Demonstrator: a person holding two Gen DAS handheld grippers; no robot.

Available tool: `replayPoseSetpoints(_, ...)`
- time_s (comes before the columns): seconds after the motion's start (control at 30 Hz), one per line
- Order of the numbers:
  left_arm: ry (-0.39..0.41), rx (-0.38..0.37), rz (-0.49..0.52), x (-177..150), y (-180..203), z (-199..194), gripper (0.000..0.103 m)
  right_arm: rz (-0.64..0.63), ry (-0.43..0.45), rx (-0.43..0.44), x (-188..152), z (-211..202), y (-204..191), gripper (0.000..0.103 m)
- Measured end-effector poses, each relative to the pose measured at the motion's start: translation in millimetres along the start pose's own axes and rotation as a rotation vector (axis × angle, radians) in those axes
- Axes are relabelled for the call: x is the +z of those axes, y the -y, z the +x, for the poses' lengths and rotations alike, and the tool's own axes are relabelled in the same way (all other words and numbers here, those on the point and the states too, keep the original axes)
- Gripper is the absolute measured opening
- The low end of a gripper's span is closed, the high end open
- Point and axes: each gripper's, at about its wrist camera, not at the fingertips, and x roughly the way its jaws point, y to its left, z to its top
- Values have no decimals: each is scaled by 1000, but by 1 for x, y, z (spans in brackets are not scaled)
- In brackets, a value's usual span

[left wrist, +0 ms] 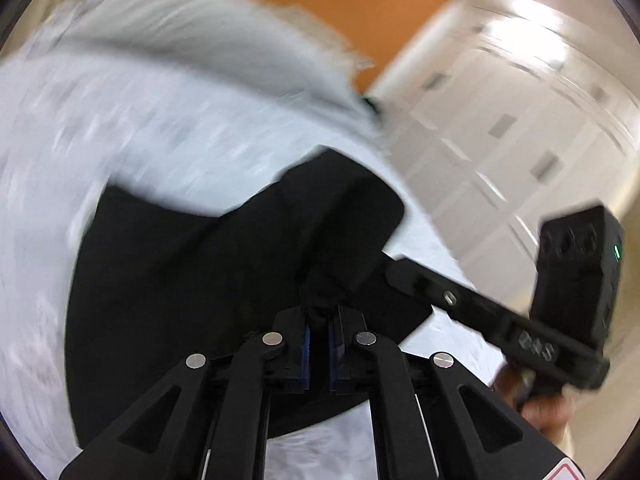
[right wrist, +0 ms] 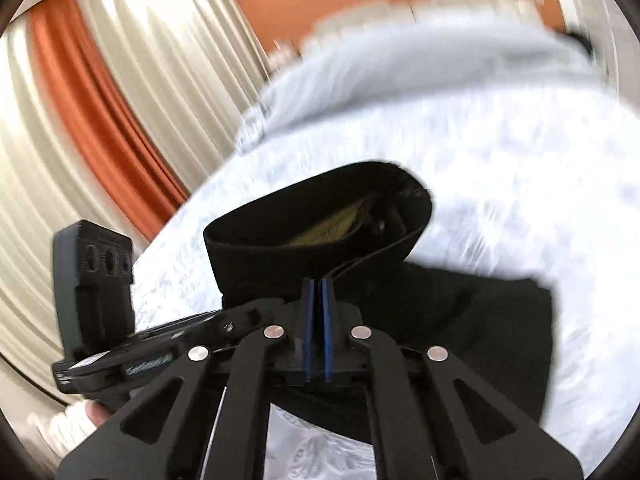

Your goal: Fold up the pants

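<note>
- The black pants (left wrist: 192, 280) lie on a white patterned bed (left wrist: 100, 160), partly lifted at the near edge where both claws have hold of them.
- Left claw (left wrist: 318, 320): clenched on a bunched fold of the black cloth, which rises out from between the blue pads toward 12 o'clock.
- Right claw (right wrist: 319, 292): pads pressed together on the waistband edge; the open waistband loops up at 12 to 1 o'clock from the tips, its pale inner lining showing.
- In the left wrist view the right claw sits at 3 o'clock, just beside the pants' edge, with a hand (left wrist: 536, 400) under it; in the right wrist view the left claw's body stands at 9 o'clock.
- The relation that matters: both claws pinch the same near edge side by side, and the rest of the garment spreads away from them, toward 9 o'clock from the left claw and 3 o'clock from the right.
- Both claws point forward and somewhat downward at the bed.
- Judgement: the edge looks ready to be carried over the flat part, and neither hand is clearly nearer.
- Heavy blur hides finer detail.
</note>
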Motion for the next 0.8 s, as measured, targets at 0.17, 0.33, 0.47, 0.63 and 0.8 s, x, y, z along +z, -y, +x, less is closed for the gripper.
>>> replayPoseSetpoints(0.17,-187,-111,60,-32,24,52,13,192,-168,-178,-57,-7,99,3)
replayPoseSetpoints(0.33,-333,-26,44,-72,16,89,13,381,-333,-292,-100,7,159,8)
replayPoseSetpoints(0.47,-101,-29,134,-52,38,28,73,403,-174,-198,-87,-20,156,22)
replayPoseSetpoints(0.63,59,150,108,-39,16,-14,78,325,-162,-169,-66,-5,156,72)
replayPoseSetpoints(0.8,69,229,-96,-26,-40,-27,78,417,-270,-84,-62,24,166,75)
